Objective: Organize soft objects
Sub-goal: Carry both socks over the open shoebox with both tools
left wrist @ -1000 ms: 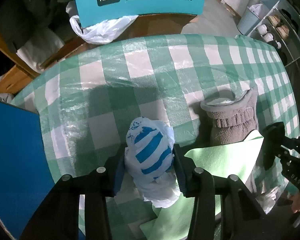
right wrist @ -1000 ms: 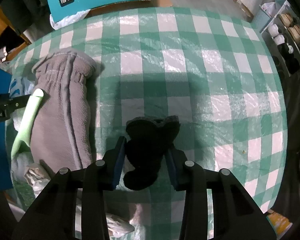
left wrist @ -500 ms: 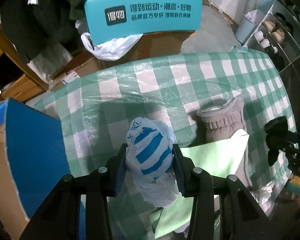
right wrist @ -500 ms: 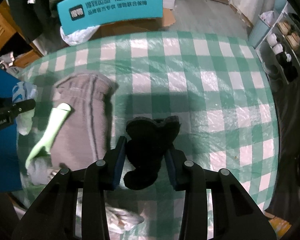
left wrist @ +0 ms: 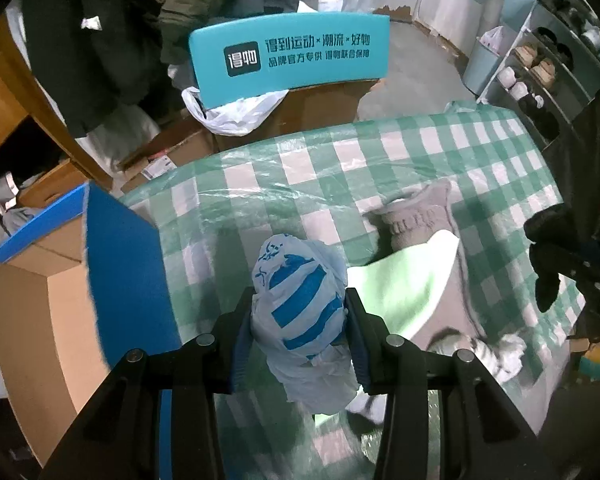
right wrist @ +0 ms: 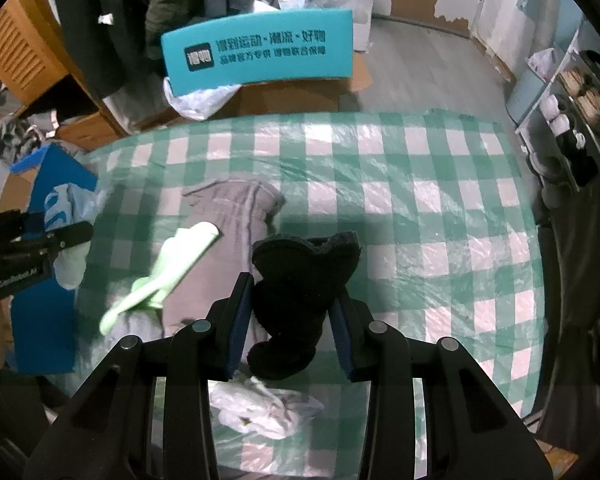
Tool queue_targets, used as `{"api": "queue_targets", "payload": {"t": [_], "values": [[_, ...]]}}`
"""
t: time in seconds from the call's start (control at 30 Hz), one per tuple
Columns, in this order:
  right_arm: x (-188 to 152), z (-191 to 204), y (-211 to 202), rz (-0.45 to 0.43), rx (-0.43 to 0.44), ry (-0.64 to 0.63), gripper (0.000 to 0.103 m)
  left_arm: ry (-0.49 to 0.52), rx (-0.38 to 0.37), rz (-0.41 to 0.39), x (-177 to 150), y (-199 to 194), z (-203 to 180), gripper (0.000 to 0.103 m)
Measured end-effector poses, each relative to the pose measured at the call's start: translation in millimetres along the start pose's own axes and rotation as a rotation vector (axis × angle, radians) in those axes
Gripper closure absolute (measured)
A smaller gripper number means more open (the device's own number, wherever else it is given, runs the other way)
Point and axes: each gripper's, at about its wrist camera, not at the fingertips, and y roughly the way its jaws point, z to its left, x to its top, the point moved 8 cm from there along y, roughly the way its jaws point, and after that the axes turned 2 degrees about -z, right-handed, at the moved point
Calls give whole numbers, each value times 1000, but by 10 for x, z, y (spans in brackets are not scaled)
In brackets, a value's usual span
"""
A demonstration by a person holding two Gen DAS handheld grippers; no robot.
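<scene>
My left gripper (left wrist: 298, 312) is shut on a white-and-blue striped plastic bag bundle (left wrist: 300, 304), held above the table's left end; it also shows in the right wrist view (right wrist: 62, 210). My right gripper (right wrist: 292, 308) is shut on a black fuzzy cloth (right wrist: 300, 280), seen too in the left wrist view (left wrist: 548, 248). On the green checked tablecloth (right wrist: 420, 184) lie grey pants (right wrist: 236, 216) with a light green cloth (right wrist: 168, 264) on them, and a crumpled white bag (right wrist: 264, 404).
An open cardboard box with blue flaps (left wrist: 52, 280) stands left of the table. Beyond the far edge are a teal sign on a box (left wrist: 292, 56), a white plastic bag (left wrist: 236, 112) and a wooden cabinet (right wrist: 20, 52). A shoe rack (left wrist: 540, 76) stands at right.
Both grippers have risen and pulled back from the table with their loads; more of the room and the blue-flapped box has come into view. Both grips are unchanged.
</scene>
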Motion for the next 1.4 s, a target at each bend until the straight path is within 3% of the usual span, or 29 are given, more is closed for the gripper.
{"api": "queue_targets", "payload": {"t": [0.67, 1.4], "values": [[-21, 363, -478, -72, 63, -55, 67, 7, -26, -64, -266, -632, -95, 60], [-56, 1082, -784, -103, 171, -155, 67, -31, -17, -123, -639, -1083, 230, 60]]}}
